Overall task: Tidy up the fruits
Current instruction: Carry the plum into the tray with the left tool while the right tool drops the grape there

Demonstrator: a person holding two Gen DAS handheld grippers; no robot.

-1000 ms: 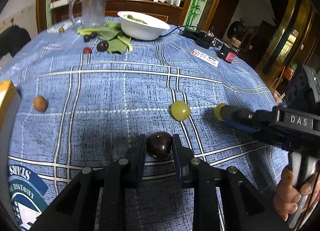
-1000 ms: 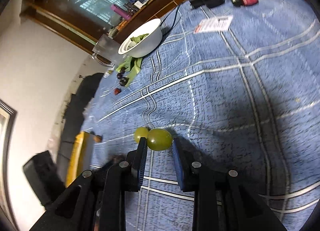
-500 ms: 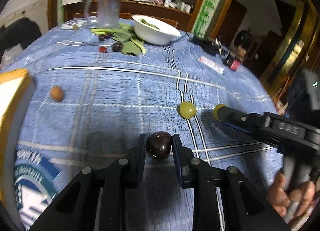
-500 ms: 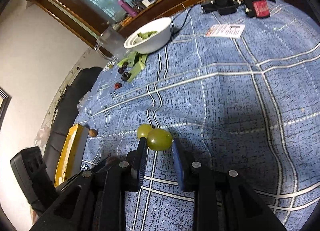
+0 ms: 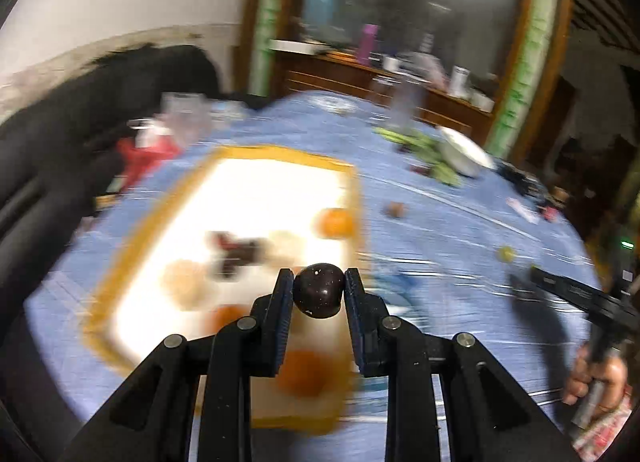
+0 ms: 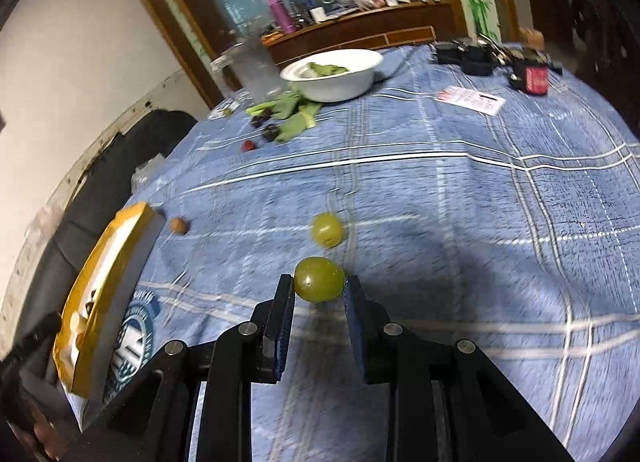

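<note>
**Dark plum rides over the tray while a green grape waits its turn**

Dark and glossy, the plum [image 5: 319, 290] sits clamped between the pads of the left gripper [image 5: 319, 296], held by its widest part so the round skin cannot roll out sideways. In the left wrist view it hangs above the near edge of the yellow-rimmed tray [image 5: 276, 151], which fills the frame from about 9 o'clock to the centre. The picture is heavily smeared, so the fruit already lying in the tray reads only as orange, pale and dark patches. My judgement is that this is the carrying step, with the release into the tray next; the plum should go where bare white floor shows, not on top of its neighbours.

The right gripper [image 6: 319, 294] has its fingers closed on a green grape [image 6: 319, 278], again across the middle, and it hangs over the blue checked tablecloth [image 6: 500, 221]. From that camera the tray stands at 9 o'clock, well apart from the grape. A second green grape [image 6: 328, 229] lies loose on the cloth at 12 o'clock, just beyond the held one, and a small brown fruit [image 6: 179, 225] rests near the tray's far corner at 10 o'clock. Both look still to be collected. Grape skin is thin, so a light squeeze seems wise.
</note>
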